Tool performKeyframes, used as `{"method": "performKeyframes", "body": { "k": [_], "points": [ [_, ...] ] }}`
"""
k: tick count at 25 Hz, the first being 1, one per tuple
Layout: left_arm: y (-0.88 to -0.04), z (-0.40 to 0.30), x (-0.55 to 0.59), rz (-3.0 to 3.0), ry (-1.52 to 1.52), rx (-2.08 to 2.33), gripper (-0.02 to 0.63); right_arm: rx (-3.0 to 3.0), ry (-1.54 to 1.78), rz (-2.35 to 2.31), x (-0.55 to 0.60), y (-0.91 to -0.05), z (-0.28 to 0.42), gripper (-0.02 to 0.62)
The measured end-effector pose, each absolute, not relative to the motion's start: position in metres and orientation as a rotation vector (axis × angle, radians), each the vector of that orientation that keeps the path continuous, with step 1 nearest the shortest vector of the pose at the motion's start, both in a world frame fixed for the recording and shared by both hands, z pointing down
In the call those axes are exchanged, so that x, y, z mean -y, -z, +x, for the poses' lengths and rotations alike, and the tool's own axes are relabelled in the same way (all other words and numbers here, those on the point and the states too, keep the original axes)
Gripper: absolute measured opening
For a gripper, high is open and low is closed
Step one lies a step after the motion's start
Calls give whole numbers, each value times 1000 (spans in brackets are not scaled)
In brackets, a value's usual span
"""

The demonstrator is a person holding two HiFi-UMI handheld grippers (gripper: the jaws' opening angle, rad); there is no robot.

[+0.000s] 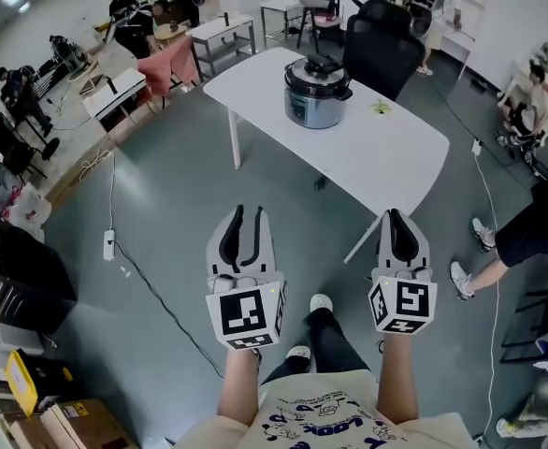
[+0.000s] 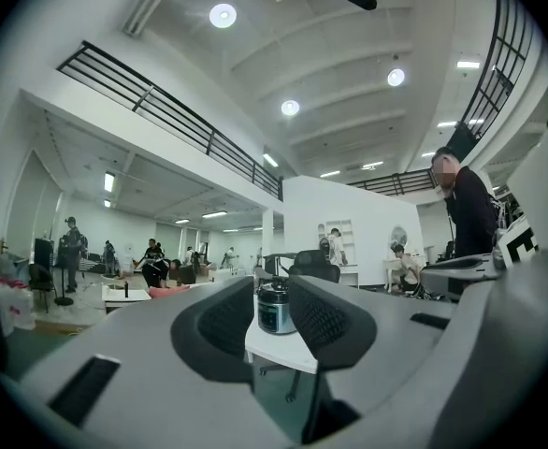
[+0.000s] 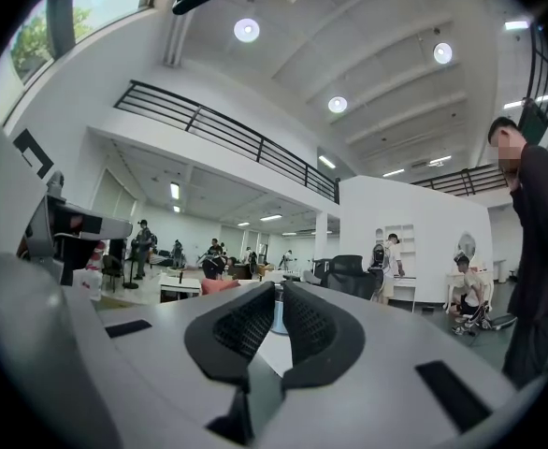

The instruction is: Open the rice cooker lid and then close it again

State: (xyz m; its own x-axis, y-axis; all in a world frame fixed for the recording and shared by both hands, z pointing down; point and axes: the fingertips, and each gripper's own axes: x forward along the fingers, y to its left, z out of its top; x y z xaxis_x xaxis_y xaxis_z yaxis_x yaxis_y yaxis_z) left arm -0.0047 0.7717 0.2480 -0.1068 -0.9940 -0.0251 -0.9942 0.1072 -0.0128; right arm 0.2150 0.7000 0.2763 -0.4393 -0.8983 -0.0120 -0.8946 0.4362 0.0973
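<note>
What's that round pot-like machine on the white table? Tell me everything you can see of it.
It is a round rice cooker with a shiny silvery-grey body that looks like metal, and a dark lid with a black handle on top. The lid is shut. It stands upright on the long white table, towards its far end. Nothing touches it except the tabletop.

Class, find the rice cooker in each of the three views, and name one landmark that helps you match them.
Head view: rice cooker stands on the white table, upper centre.
Left gripper view: rice cooker small, just below centre.
Right gripper view: rice cooker shows only as a sliver, just below centre.
Shared landmark: the black office chair behind the table.
</note>
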Motion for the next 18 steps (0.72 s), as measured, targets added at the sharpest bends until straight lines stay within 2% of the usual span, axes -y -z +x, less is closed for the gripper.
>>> {"method": "performKeyframes", "body": {
  "k": [7, 18],
  "points": [
    [-246, -11, -698, -2070, -32, -2305, 230, 2638, 138, 1614, -628, -284, 205, 9],
    [-240, -43, -519, -2003, -20, -2348, 245, 2695, 138, 1539, -437, -279, 169, 9]
  ]
}}
